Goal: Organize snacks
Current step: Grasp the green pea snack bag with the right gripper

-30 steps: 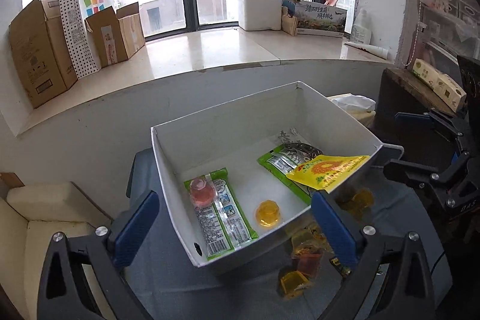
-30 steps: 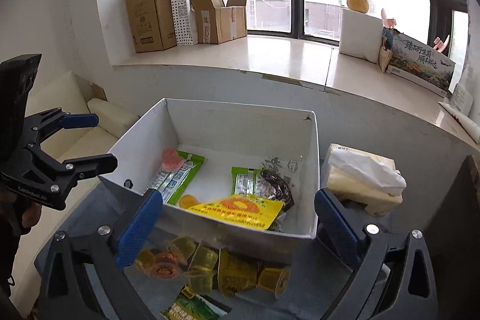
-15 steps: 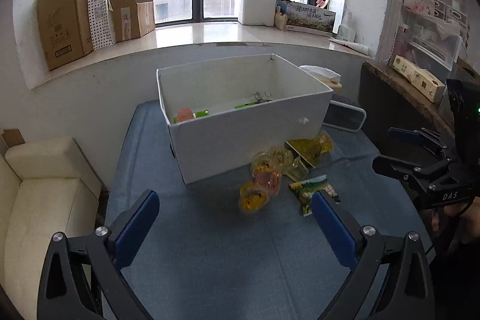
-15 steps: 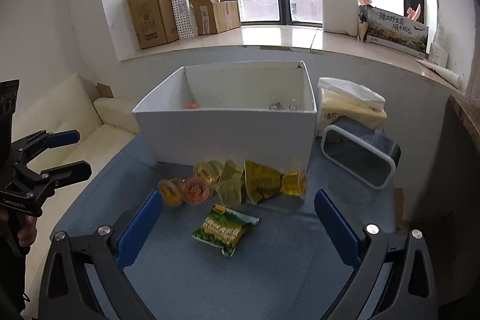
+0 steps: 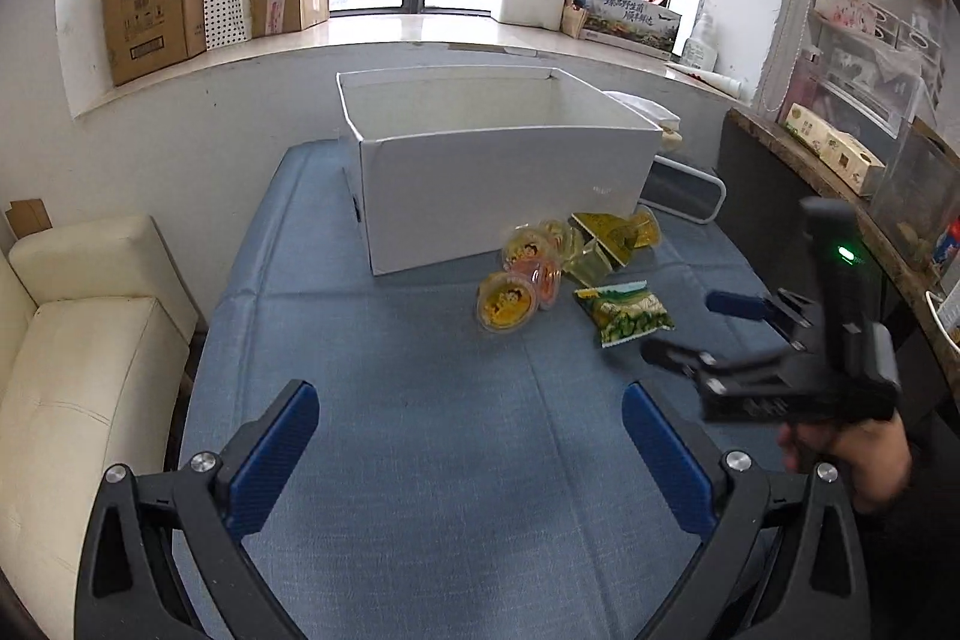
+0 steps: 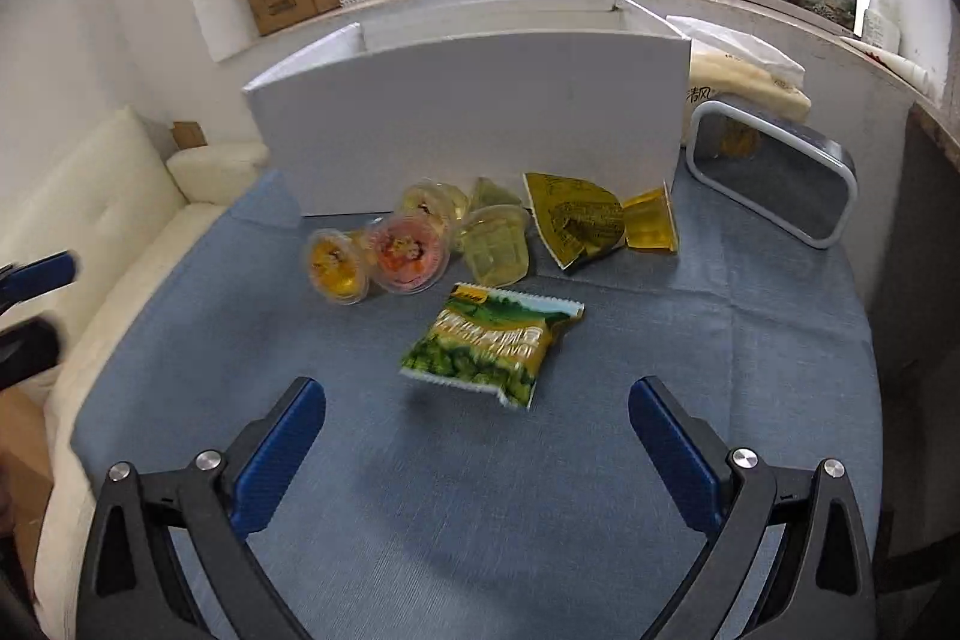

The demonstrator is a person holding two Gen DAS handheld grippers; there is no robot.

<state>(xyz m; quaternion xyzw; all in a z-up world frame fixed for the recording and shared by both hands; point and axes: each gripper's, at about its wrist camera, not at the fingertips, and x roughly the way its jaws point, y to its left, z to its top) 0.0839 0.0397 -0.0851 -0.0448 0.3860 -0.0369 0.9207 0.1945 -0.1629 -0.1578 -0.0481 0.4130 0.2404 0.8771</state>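
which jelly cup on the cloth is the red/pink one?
The pink-red jelly cup, lying on its side between the orange jelly cup on its left and the pale yellow-green cups on its right. The rest are orange or yellow.

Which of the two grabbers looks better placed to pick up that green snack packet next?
Right, probably. The right gripper is open with the green packet just ahead, centred between its fingers. The left gripper is open too, but farther back.

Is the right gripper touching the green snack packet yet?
Apart. The right wrist view shows bare blue cloth between the green snack packet and the open right gripper.
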